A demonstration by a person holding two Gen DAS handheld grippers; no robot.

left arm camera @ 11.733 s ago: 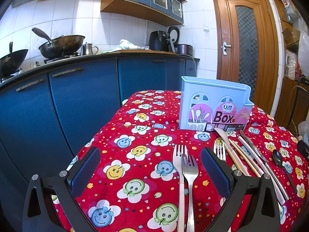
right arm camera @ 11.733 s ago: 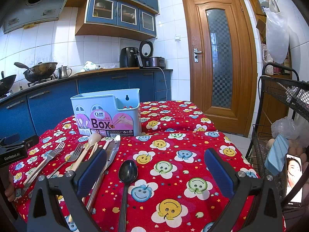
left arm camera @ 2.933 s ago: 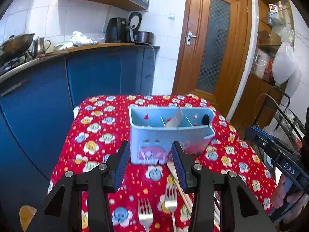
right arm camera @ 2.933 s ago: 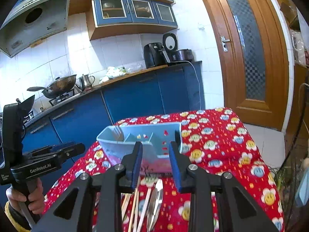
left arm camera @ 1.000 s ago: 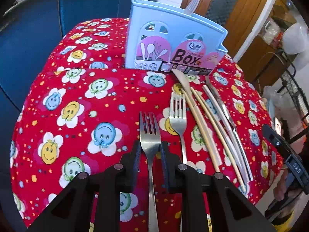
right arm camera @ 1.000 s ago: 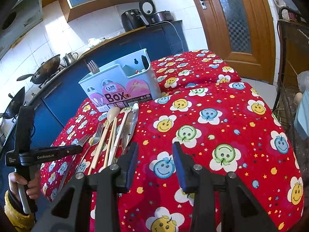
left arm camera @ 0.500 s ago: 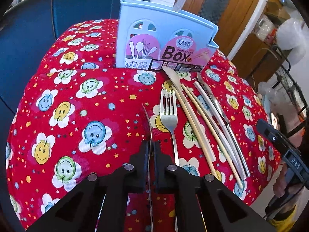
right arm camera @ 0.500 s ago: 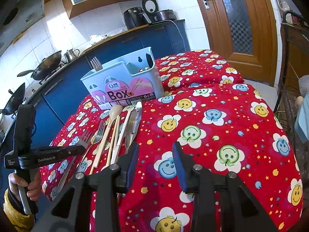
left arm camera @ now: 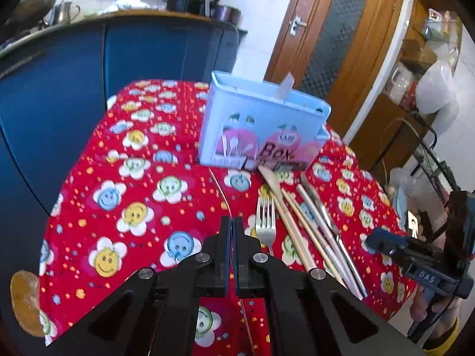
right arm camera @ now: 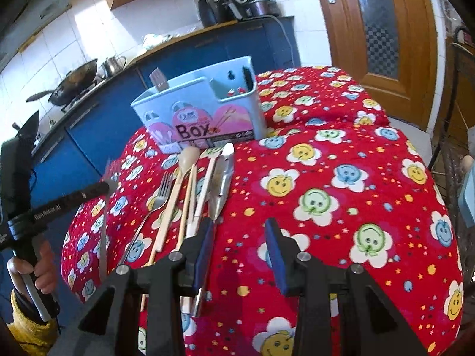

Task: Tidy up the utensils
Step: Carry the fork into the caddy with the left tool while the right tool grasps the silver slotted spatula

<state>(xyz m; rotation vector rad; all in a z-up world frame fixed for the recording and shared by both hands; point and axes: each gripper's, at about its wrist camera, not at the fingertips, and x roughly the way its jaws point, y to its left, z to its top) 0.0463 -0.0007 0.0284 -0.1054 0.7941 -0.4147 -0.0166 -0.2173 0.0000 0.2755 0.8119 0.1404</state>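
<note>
left gripper (left arm camera: 231,225): jaws clamped edge-on on a fork (left arm camera: 219,188), tines out toward 12 o'clock, off the cloth | right gripper (right arm camera: 240,238): jaws part open, empty | utensil box (right arm camera: 202,118): 11 o'clock of right jaws

Bright daylight – slight motion blur, strong fisheye bending at edges.

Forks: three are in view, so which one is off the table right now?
The fork clamped edge-on in the left gripper; another lies beside the wooden spoon, the third stands in the box.
</note>
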